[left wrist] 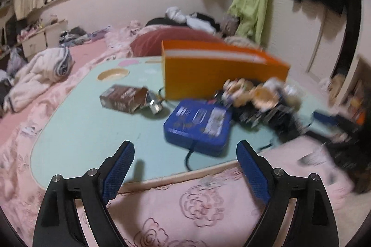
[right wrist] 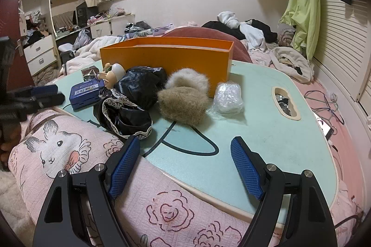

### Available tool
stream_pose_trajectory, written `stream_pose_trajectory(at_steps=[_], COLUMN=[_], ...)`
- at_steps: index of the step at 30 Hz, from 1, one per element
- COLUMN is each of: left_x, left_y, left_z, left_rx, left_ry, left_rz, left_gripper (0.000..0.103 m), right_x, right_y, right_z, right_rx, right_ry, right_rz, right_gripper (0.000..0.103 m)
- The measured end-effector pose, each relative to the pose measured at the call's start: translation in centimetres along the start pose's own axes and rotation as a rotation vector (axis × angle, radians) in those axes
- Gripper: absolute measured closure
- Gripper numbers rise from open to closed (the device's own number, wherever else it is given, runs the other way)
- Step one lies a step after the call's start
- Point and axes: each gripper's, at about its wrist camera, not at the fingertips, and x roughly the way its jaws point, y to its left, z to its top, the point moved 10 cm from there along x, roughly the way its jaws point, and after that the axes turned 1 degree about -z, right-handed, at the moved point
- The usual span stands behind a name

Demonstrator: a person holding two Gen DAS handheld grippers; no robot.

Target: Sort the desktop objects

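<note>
Both grippers are spread and empty: the left gripper [left wrist: 185,168] hovers at the worktop's [left wrist: 81,131] near edge, facing the blue box [left wrist: 199,123]; the right gripper [right wrist: 185,166] likewise. The box's trailing cord [left wrist: 189,157] could snag during lifting and drag the doll [right wrist: 113,75] beside it.

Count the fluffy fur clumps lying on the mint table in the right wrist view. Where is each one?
2. The brown fur clump lies at the table's middle; the pale fur clump sits just behind, touching it, against the orange box. More may hide behind.
</note>
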Motion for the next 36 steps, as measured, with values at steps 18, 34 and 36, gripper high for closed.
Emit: stream_pose_trajectory(at_steps=[18,34,36], left_x=[1.0,0.5,0.1], left_y=[-0.1,0.5,1.1], left_z=[-0.6,-0.4,-0.2], left_rx=[0.020,0.005,-0.024], left_ry=[-0.015,-0.034,-0.051], left_rz=[0.008,-0.014,-0.036], left_gripper=[0.000,0.000,0.003], right_x=[0.0,0.1,0.0], right_y=[-0.2,-0.3,-0.3], right_z=[-0.1,-0.1,-0.1], right_rx=[0.000,0.000,0.000], right_ry=[0.000,0.001,0.001], right_rz=[0.002,0.005,0.004], right_gripper=[0.022,0.022,0.022])
